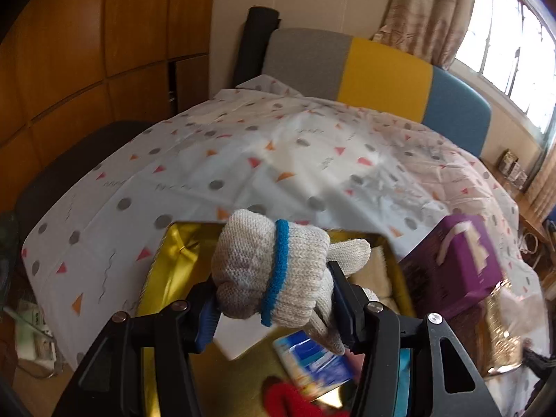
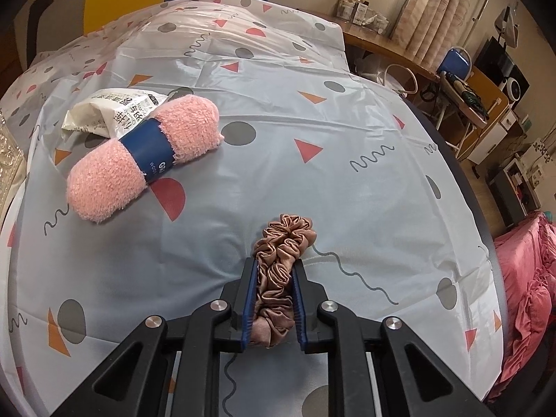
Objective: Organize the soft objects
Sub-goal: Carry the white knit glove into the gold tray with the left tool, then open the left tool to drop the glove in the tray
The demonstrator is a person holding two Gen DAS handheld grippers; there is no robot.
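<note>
Brown scrunchie (image 2: 278,278) pinched; pink towel's (image 2: 144,154) band reads "GN".

Patterned sheet-covered bed (image 2: 312,111), brown scrunchie (image 2: 281,243) lying between right gripper (image 2: 274,271) fingers, pink towel roll (image 2: 139,153) and white packet (image 2: 114,111) beyond-left

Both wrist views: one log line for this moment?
left tool: shut on gloves, over gold tin | right tool: shut on scrunchie, on cloth | loose: pink roll, packet
</note>
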